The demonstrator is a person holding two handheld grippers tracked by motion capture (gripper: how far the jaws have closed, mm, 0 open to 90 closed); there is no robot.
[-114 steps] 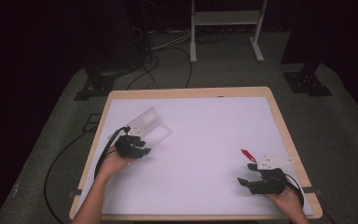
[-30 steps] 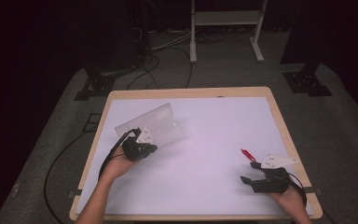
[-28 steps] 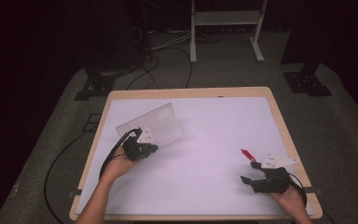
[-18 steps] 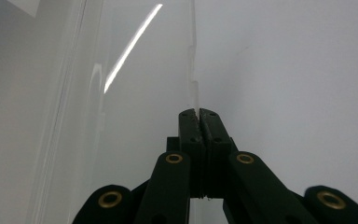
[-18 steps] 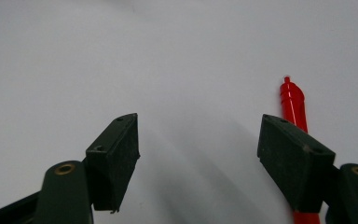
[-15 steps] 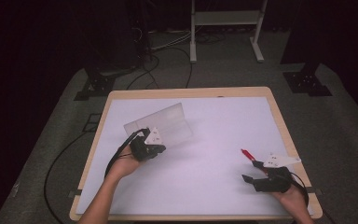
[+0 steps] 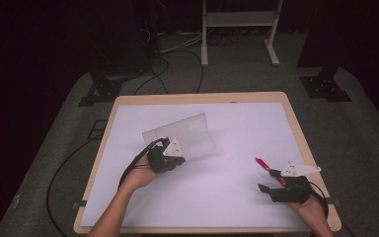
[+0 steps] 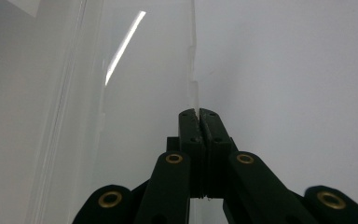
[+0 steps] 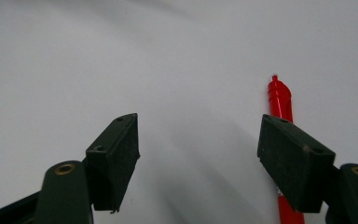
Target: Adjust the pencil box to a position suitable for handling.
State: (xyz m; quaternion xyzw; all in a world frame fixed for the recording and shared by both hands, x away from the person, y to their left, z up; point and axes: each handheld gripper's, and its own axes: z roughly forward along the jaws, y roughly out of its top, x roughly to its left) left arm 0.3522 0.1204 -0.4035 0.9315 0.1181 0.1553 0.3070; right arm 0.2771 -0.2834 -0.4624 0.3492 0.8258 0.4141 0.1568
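Clear plastic sheet [image 7: 180,139], red pen [image 9: 279,100], white table [image 7: 237,197]

Clear box [image 7: 185,138] carried rightward (tabletop).

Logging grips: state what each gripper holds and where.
Left gripper: shut on the clear plastic box, at its wall's edge. Right gripper: open, holding nothing; red pen beside.

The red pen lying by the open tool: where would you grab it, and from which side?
Probably mid-barrel, from straight above. The red pen lies flat on the white table, so only its two long sides are free. In the right gripper view it sits beside one jaw of the open right tool, not between them, so the tool must shift sideways first.
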